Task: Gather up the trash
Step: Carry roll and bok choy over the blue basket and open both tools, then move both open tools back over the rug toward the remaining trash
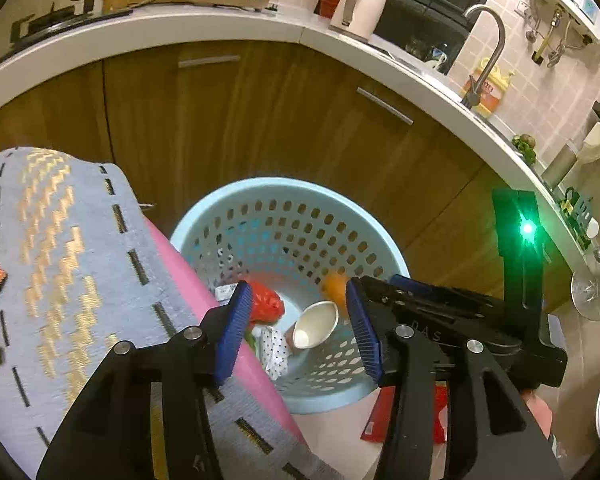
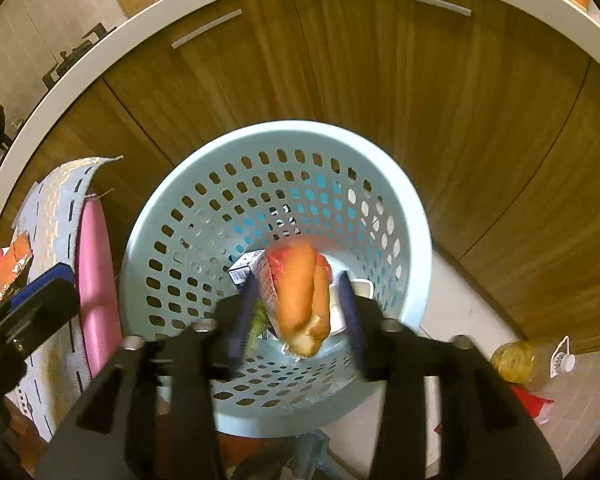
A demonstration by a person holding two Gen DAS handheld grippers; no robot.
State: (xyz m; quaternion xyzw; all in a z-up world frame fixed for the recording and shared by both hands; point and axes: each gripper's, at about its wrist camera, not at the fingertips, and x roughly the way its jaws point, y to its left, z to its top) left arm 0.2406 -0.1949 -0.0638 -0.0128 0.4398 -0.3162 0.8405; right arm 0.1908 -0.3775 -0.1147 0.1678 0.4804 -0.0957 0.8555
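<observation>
Above the pale blue perforated basket (image 2: 172,240), both tongs stand apart, gripping nothing: left tongs (image 1: 300,332), right tongs (image 2: 296,316), an orange wrapper (image 2: 300,300) blurred between its pads. Inside lie a paper cup (image 1: 314,324) and red wrapper (image 1: 266,304); a pink-edged mat (image 1: 80,260) crowds the left.

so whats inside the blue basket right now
A paper cup, a red bag, a spotted wrapper and an orange wrapper. The basket bottom beneath them is mostly covered.
</observation>
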